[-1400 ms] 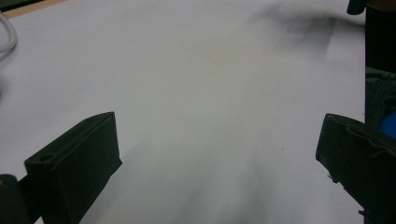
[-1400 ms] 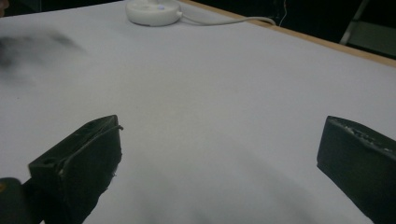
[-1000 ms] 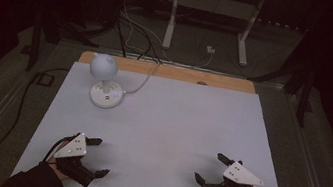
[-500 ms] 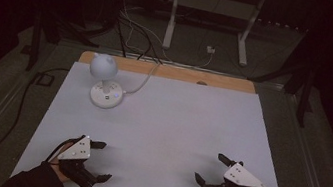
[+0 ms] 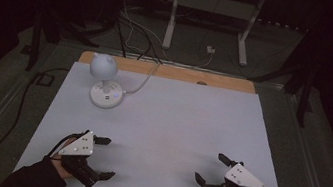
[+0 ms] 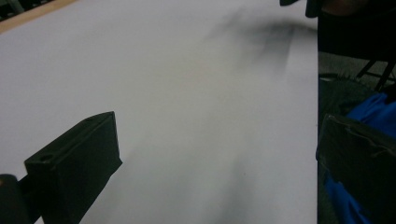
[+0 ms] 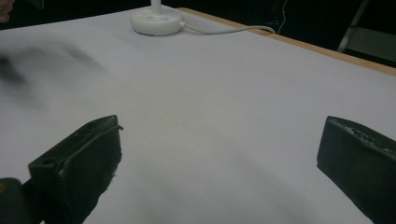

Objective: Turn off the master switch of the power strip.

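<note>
The one lamp (image 5: 105,83) stands in the upper left of the high view, on the counter (image 5: 173,135), well apart from both grippers. The left gripper (image 5: 104,158) waits at the lower left, the right gripper (image 5: 212,169) at the lower right; each has its fingers spread wide and holds nothing. To reach well, I think the left one should approach the round base slowly and avoid the single cable (image 5: 141,80). Two grippers, one lamp.

Lamp (image 5: 105,81): on the table (image 5: 190,122), far left corner.
Left gripper (image 5: 102,158): near left edge.
Right gripper (image 5: 211,167): near right edge, well apart from the left.
</note>
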The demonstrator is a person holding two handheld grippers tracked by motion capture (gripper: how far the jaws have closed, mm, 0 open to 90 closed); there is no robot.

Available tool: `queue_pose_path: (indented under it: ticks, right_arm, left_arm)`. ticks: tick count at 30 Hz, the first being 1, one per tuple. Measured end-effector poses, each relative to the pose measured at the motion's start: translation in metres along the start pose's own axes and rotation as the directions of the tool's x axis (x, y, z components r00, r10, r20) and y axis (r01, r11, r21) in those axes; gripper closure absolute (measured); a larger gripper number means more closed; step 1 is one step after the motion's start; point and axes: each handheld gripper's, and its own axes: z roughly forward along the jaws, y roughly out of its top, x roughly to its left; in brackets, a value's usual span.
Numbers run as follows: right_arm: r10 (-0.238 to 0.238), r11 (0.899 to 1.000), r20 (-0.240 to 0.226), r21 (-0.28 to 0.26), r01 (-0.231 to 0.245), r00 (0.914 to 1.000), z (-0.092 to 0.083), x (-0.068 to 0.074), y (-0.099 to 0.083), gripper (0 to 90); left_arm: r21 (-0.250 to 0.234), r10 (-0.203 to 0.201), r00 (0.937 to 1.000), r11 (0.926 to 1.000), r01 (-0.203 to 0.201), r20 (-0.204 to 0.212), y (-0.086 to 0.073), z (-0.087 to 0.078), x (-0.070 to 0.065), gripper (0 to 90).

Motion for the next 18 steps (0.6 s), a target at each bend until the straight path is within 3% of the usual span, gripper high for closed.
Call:
queue_pose_path:
  ticks: [18]
  right_arm:
    - [0.003, 1.0, 0.005, -0.008, -0.003, 1.0, -0.001, -0.001, 0.0, 0.1]
  left_arm:
    - [-0.05, -0.021, 0.9989, 0.9986, 0.019, -0.042, 0.028, 0.003, 0.018, 0.3]
